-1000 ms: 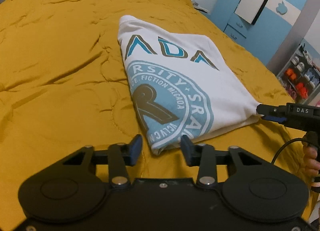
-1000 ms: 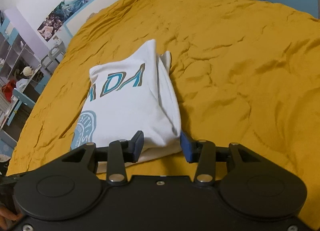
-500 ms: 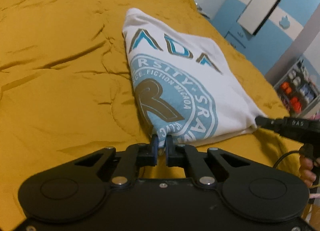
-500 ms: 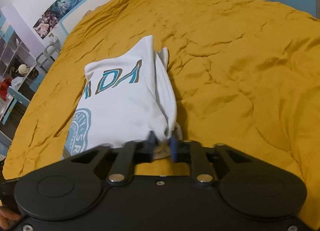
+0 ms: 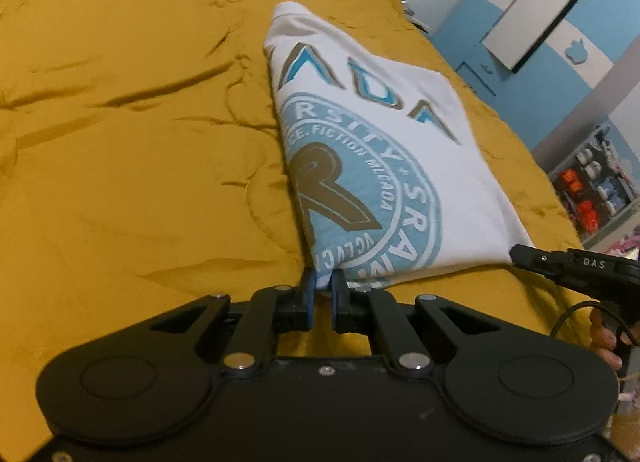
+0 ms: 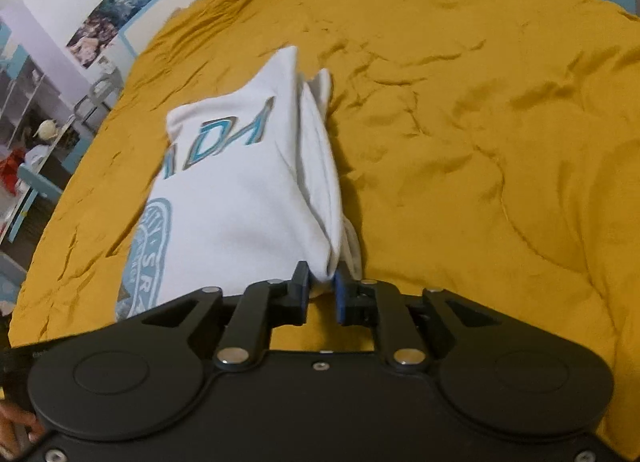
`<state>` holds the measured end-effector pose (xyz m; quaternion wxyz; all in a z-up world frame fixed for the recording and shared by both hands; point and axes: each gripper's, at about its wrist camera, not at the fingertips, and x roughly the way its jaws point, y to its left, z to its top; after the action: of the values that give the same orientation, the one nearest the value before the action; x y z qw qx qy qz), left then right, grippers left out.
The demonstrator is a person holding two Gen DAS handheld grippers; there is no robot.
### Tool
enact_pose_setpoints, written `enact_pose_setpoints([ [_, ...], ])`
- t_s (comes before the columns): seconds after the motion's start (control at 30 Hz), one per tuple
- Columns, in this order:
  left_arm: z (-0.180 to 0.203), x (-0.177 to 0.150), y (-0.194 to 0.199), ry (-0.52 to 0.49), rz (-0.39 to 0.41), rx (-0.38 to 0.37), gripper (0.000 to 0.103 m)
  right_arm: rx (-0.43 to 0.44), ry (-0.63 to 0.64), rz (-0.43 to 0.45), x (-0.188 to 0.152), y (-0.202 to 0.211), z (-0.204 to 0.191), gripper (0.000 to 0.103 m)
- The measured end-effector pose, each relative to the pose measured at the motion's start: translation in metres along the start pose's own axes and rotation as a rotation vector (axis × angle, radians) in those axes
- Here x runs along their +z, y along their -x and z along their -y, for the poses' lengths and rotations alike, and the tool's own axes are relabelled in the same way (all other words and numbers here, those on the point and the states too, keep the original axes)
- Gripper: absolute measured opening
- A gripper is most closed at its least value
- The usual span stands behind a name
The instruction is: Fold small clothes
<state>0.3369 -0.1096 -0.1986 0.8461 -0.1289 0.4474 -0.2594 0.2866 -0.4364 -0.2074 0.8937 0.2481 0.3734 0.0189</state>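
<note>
A folded white T-shirt [image 5: 400, 166] with a blue round print lies on a mustard bedspread [image 5: 120, 142]. My left gripper [image 5: 323, 282] is shut on its near left corner, where the print ends. In the right wrist view the same T-shirt [image 6: 248, 190] shows its layered right edge. My right gripper [image 6: 320, 278] has that near right corner pinched between its pads, and its jaws are opening slightly. From the left wrist view the right gripper [image 5: 516, 252] meets the shirt's corner at the right. Both corners are lifted a little off the bed.
The bedspread [image 6: 480, 142] stretches wide beyond and beside the shirt. A blue-and-white wardrobe [image 5: 540, 22] and a shelf of small items [image 5: 596, 190] stand past the bed's right side. Posters [image 6: 108, 18] and shelving [image 6: 32, 150] line the other side.
Both grippers went from open beside the shirt's near corners to closed on them. The near edge of the shirt has risen slightly and pulled taut.
</note>
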Motion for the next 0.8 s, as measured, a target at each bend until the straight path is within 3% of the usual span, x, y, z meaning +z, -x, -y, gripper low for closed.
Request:
enact_pose_setpoints([
  [0.1,-0.001,0.011,0.019,-0.013,0.050,0.003,0.017,0.038,0.022,0.039,0.010,0.014,-0.003,0.049],
  [0.13,-0.003,0.016,0.023,-0.012,0.065,0.000,0.020,0.042,0.045,0.070,0.015,0.019,-0.005,0.050],
  [0.2,-0.010,0.033,0.026,-0.001,0.096,0.001,0.035,0.040,0.081,0.109,0.027,0.021,-0.009,0.050],
  [0.33,-0.027,0.070,0.012,0.040,0.145,0.023,0.044,0.038,0.129,0.157,0.063,0.002,-0.014,0.050],
  [0.6,-0.061,0.145,-0.051,0.185,0.196,-0.008,0.050,0.044,0.175,0.180,0.121,-0.065,-0.025,0.050],
  [0.8,-0.079,0.175,-0.082,0.271,0.212,-0.042,0.055,0.023,0.173,0.174,0.144,-0.101,-0.024,0.050],
])
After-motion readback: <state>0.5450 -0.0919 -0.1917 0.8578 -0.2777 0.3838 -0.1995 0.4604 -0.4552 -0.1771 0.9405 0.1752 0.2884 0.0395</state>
